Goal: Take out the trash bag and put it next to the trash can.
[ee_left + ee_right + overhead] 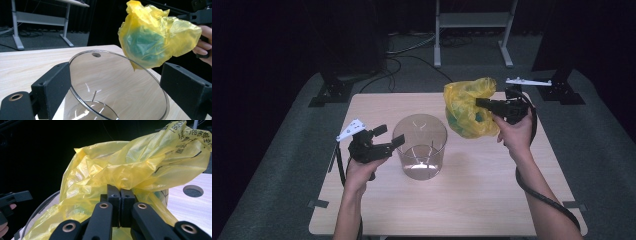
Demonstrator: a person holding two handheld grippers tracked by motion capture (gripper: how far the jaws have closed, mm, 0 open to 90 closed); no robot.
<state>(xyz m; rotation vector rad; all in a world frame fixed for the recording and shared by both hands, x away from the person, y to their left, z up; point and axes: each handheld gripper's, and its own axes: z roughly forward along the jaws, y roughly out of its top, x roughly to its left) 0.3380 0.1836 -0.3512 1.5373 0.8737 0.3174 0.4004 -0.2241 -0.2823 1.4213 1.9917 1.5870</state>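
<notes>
Right gripper (484, 104): jaws clamped together on a fold of the crumpled yellow plastic bag (467, 107), held off the pale wooden counter (472, 195) at its far right.
Bag contents: something green shows through.
Left gripper (388, 137): jaws apart, beside the left rim of the clear glass cylinder (420, 146).
Cylinder: upright, mid-counter.

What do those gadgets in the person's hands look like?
Both are matte black handheld tools. The left gripper and the right gripper each end in two blocky black fingers on arms with brass-coloured rivets. Each carries a pale three-cornered plate and trails a thick black cable. The forearms are bare, without sleeves.
</notes>
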